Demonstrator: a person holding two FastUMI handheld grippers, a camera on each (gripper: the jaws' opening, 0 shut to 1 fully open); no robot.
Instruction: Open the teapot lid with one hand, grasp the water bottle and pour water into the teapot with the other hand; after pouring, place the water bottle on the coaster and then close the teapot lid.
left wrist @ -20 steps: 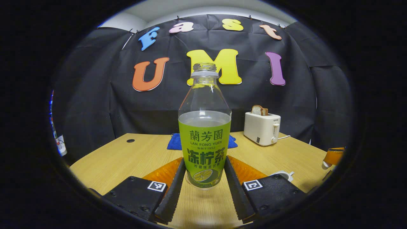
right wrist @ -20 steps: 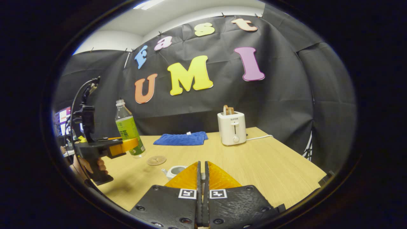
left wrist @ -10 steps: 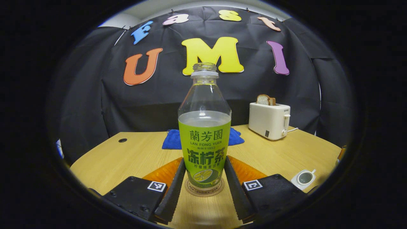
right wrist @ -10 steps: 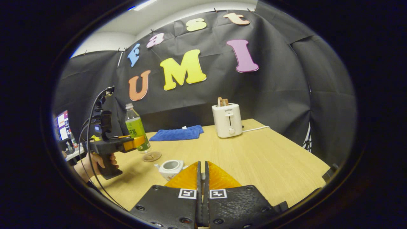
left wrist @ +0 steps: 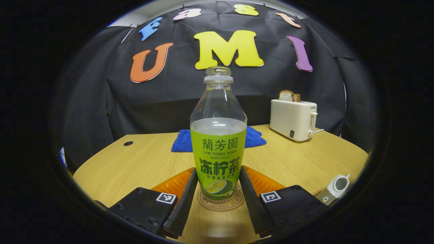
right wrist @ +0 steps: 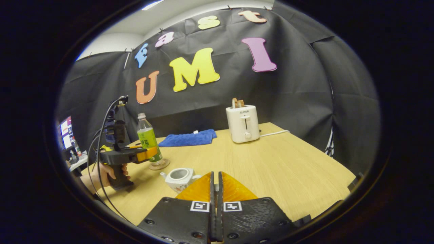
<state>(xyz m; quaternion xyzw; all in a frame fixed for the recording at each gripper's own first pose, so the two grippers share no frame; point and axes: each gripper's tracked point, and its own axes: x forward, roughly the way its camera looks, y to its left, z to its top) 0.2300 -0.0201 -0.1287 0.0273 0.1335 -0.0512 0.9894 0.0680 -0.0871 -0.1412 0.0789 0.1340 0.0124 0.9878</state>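
While the water bottle (left wrist: 218, 142) stood upright on the coaster (left wrist: 220, 203), it was clasped low on its label by the left gripper (left wrist: 217, 189). Roughly half full and uncapped, it was judged thin-walled, crushable and slick. The right gripper (right wrist: 216, 189) was pressed closed; whether the lid was held could not be told, with the teapot (right wrist: 179, 178) open.

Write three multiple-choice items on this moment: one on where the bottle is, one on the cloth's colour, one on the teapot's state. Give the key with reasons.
1. Where is the water bottle?
A. over the coaster
B. beside the toaster
C. on the cloth

2. What colour is the folded cloth?
A. red
B. blue
C. white

3. The teapot is:
A. lidded
B. tipped on its side
C. upright with its top open

Key:
1 A, the bottle's base sits within the coaster's ring, between the left gripper fingers.
2 B, it lies blue near the wall.
3 C, the right gripper view looks into its open mouth.
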